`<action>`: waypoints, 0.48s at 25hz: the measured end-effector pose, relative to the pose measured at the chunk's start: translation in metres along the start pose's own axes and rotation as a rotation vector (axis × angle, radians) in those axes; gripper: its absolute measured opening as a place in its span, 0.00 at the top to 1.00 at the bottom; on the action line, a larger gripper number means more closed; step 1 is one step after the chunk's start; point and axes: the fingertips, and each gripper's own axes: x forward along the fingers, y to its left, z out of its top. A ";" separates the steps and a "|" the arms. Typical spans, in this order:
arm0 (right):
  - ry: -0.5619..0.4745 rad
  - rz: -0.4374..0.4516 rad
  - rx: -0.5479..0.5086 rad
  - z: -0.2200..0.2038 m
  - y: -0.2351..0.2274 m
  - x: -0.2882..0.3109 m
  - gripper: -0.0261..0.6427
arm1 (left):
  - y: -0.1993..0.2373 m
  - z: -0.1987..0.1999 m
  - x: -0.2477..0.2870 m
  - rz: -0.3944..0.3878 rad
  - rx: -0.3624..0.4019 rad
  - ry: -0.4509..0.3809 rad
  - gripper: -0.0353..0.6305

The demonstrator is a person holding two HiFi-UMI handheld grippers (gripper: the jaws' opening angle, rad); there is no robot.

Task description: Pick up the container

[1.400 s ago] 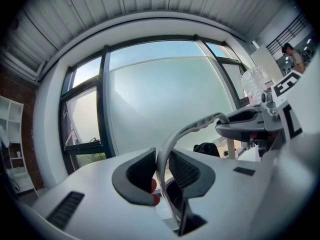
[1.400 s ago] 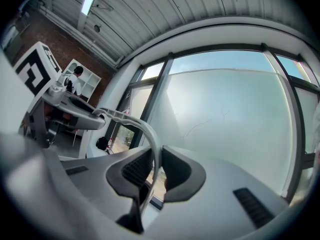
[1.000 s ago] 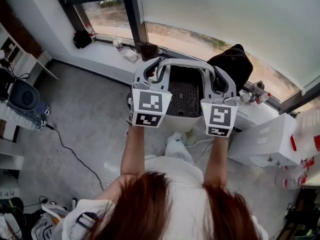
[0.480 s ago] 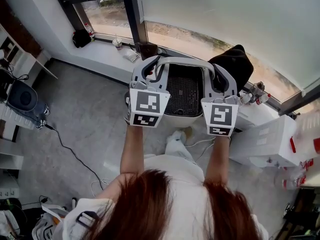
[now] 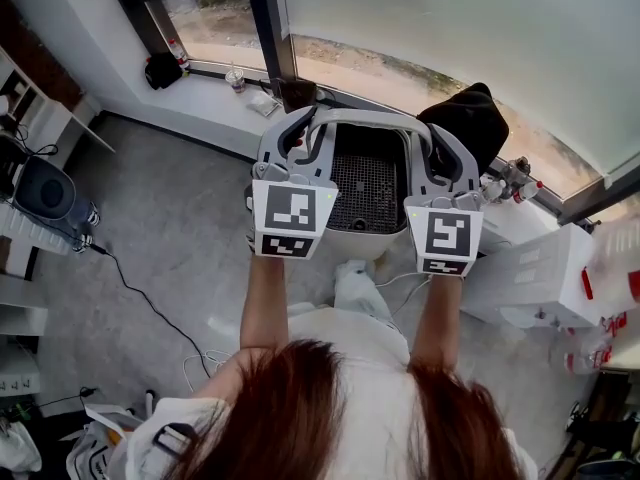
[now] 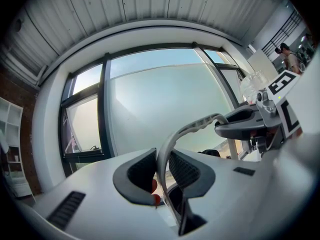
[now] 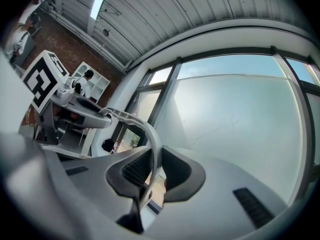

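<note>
My left tongs (image 6: 161, 170) and right tongs (image 7: 151, 170) are both clamped on the arched handle (image 5: 370, 118), one near each end. The container (image 5: 366, 236) hangs above the floor (image 5: 170, 228) by the window (image 5: 450, 28). It looks like stiff, light plastic and is likely to swing.

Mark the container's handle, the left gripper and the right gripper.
handle (image 5: 368, 116), head view, top of its arch.
left gripper (image 6: 161, 173), left gripper view, midway between its fingertips.
right gripper (image 7: 154, 170), right gripper view, midway between its fingertips.
</note>
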 end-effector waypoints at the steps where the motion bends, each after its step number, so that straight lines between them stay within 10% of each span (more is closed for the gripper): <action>1: -0.001 0.000 0.000 0.002 0.002 -0.002 0.86 | 0.000 0.001 -0.004 -0.001 0.000 -0.002 0.82; 12: 0.002 -0.013 0.006 0.020 0.013 -0.023 0.86 | 0.003 0.011 -0.029 -0.013 0.003 -0.018 0.82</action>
